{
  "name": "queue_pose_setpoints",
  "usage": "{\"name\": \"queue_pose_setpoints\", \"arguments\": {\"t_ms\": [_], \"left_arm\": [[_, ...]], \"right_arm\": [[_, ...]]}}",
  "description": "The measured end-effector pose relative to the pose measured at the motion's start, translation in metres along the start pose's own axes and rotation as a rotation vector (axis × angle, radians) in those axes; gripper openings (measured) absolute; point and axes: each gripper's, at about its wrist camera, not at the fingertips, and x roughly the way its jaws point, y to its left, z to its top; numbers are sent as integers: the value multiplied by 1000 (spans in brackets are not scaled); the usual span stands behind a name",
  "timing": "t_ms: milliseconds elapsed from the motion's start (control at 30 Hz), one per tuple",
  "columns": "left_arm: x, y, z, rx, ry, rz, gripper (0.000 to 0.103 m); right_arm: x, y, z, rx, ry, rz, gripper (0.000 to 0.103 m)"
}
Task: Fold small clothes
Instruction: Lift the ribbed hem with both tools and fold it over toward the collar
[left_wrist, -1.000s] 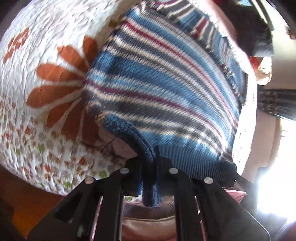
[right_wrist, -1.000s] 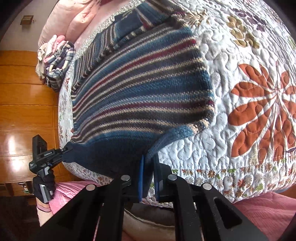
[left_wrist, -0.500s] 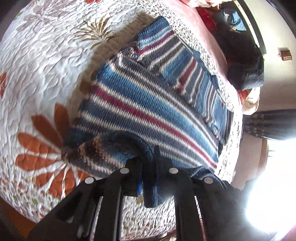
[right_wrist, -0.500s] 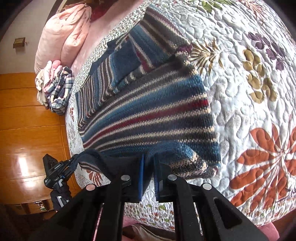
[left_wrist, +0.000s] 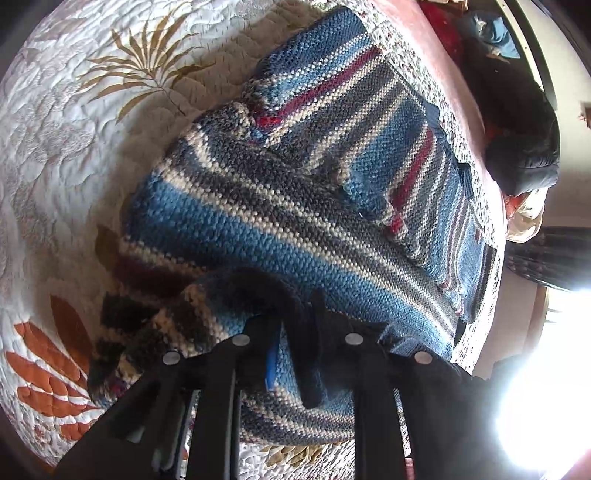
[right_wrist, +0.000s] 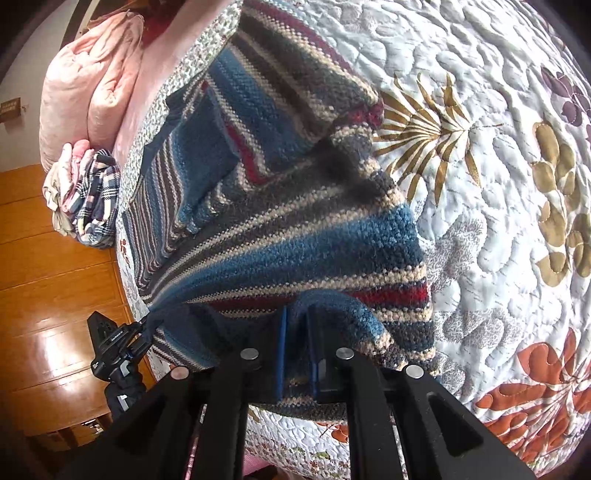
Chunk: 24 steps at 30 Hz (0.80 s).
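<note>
— Tongs first: what does each one have?
— Left tongs (left_wrist: 291, 354) are clamped on the dark blue hem of the sweater (left_wrist: 295, 206), jaws nearly together with the knit bunched between them. Right tongs (right_wrist: 297, 343) are closed the same way on the hem at the other corner.
— Can one pair be seen from the other camera?
— Yes. In the right wrist view the left tongs (right_wrist: 142, 328) show at the lower left, gripping the hem, which runs taut between the two.
— Where is the sweater?
— On the bed, lying on the quilt (right_wrist: 498, 184), white with gold and orange flowers. Its lower part is lifted and doubled over the body; the sleeves lie folded across the upper part.
— Anything else nearby?
— A pile of clothes (right_wrist: 85, 192) with a plaid piece sits at the quilt's far edge, just beside a pink pillow (right_wrist: 85, 85). Wood panelling (right_wrist: 48, 288) is behind.
</note>
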Motion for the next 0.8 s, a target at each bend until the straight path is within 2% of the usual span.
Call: {"name": "queue_pose_setpoints", "arguments": {"t_ms": [100, 133, 200, 300, 333, 367, 433, 467, 600, 667, 800], "left_arm": [[-10, 4, 4, -35, -8, -56, 30], [-14, 4, 6, -48, -11, -78, 31], [-28, 8, 8, -76, -52, -105, 42], [-51, 4, 11, -53, -123, -95, 42], [-59, -2, 11, -16, -145, -82, 42], [-64, -9, 10, 32, -160, -61, 44], [-68, -27, 6, 148, -182, -7, 51], [-68, -35, 4, 200, -186, 20, 57], [-48, -63, -6, 415, -164, 180, 65], [-32, -70, -11, 507, -142, 275, 66], [-3, -69, -12, 626, -96, 418, 66]], "right_arm": [[-5, -5, 5, 30, 1, -12, 20], [-10, -7, 7, 32, -20, -24, 21], [-21, -12, 10, 44, -45, -21, 21], [-33, -7, 12, -8, -82, -38, 22], [-36, 0, 12, -52, -93, -54, 26], [-37, 8, 12, -103, -99, -72, 30], [-36, 30, 10, -232, -105, -120, 51], [-34, 41, 8, -301, -106, -142, 54], [-13, 68, 2, -470, -72, -179, 56], [-5, 72, -1, -527, -57, -216, 57], [8, 72, 2, -576, -36, -253, 58]]}}
